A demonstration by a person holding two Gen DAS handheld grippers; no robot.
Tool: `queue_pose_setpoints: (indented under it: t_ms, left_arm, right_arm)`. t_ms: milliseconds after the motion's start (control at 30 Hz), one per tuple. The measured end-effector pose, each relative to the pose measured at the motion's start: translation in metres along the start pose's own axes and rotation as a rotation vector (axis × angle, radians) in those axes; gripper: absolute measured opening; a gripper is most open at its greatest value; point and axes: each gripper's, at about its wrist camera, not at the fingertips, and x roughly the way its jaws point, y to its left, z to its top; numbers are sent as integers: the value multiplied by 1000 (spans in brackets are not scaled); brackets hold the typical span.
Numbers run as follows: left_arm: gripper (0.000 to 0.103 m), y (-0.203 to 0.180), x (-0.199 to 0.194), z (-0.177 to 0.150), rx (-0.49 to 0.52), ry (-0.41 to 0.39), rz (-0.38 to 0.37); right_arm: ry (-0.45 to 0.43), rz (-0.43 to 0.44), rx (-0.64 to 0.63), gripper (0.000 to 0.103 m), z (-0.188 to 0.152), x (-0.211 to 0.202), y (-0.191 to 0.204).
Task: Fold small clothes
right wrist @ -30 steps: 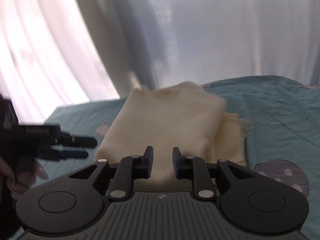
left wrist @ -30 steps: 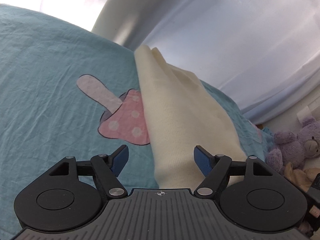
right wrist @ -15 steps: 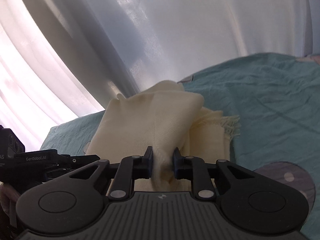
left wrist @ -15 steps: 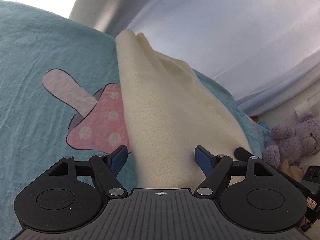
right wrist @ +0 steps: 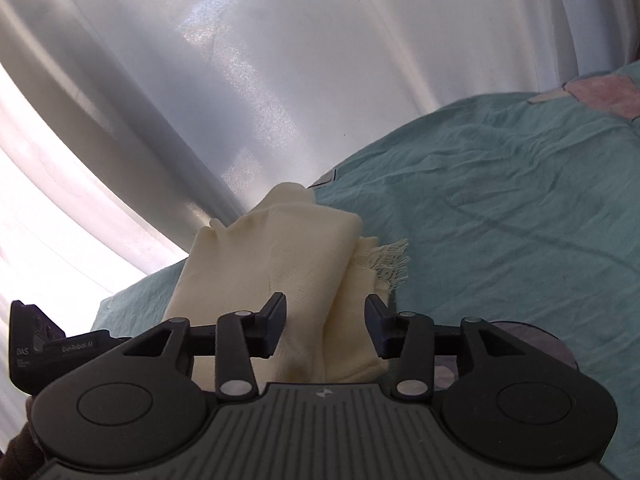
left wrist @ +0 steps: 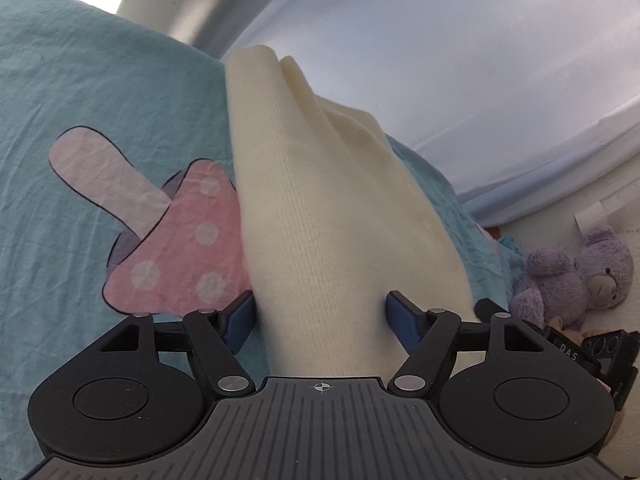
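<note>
Cream knit (left wrist: pixel 336 216) lies folded between both open grippers.

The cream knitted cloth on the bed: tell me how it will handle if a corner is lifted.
The cream knitted cloth will probably droop, since its folded layers already sag into soft creases. It looks light, a thin knit. Its fringe may catch on jaws or drag across the bed sheet.
</note>
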Motion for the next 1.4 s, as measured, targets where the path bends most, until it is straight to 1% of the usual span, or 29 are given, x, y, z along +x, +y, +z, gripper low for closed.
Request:
queue_pose_setpoints:
  t_ms: [33,67,100,167,233,300,367,400,433,467,500,567,600,667,767,800,833,867,900,967,1000,1067,1167,1267,1333,1400]
  left_arm:
    - [74,1,0,0,1,1,-5]
    - [71,0,0,0,4,2,-7]
    - [69,1,-1,-1,9,3,-6]
    - [68,3,-2,-2,10,5,-15]
    - [69,7,-4,-2,-5,7,-27]
    - [70,11,-4,-1,-27,5,-44]
    - [71,14,-3,1,-45,-1,-60]
    - [73,14,-2,2,-54,-3,-65]
    - [74,15,-1,2,-60,-4,-67]
    - [75,14,-1,3,-62,-4,-70]
    - [77,14,0,4,-64,-4,-75]
    - [77,13,1,6,-70,-1,-74]
    - [77,13,2,7,-76,-1,-73]
    - [77,13,5,11,-97,-1,-73]
    - [77,15,9,13,-114,-12,-86]
    - [73,15,9,13,-113,-15,-85]
    - [60,14,9,13,-102,-19,-65]
    - [58,12,10,13,-84,-22,-43]
    - [54,12,10,13,-77,-25,-38]
    - [50,12,8,12,-76,-32,-33]
    - [47,10,5,11,-68,-41,-30]
    - [44,2,-2,12,-40,-63,-19]
    - [43,-12,-23,13,28,-113,-16]
    - [43,-22,-61,7,88,-191,-6]
    - [43,-22,-86,-4,117,-232,37]
    - [44,-15,-105,-20,124,-257,86]
  right_arm:
    - [22,-3,31,48,3,6,-8]
    - [33,-22,59,49,5,8,-14]
    - [40,-10,91,49,5,7,-20]
    - [59,46,135,49,3,1,-25]
    - [86,80,166,51,-4,-6,-28]
    - [104,126,219,58,-15,-13,-34]
    - [140,194,281,62,-24,-12,-41]
    - [158,204,291,64,-26,-9,-43]
    - [165,192,292,64,-27,-4,-44]
    - [162,198,294,65,-28,-1,-45]
    - [164,219,303,65,-27,4,-47]
    - [174,258,348,63,-27,19,-50]
    - [168,269,347,64,-26,23,-49]
    - [165,267,313,65,-19,33,-40]
    - [170,276,313,65,-10,49,-33]
    - [171,265,306,65,-7,52,-29]
    - [171,255,286,65,-6,57,-23]
    - [173,240,257,64,-5,61,-17]
    - [176,222,226,55,-4,65,-11]
    - [181,191,187,44,-4,71,-3]
    - [179,183,180,41,-5,73,0]
    - [169,165,134,38,-3,69,8]
    - [132,175,46,36,-2,56,33]
    - [110,217,-27,36,-4,46,63]
    - [106,256,-81,36,-10,40,82]
    - [116,287,-146,36,-21,40,100]
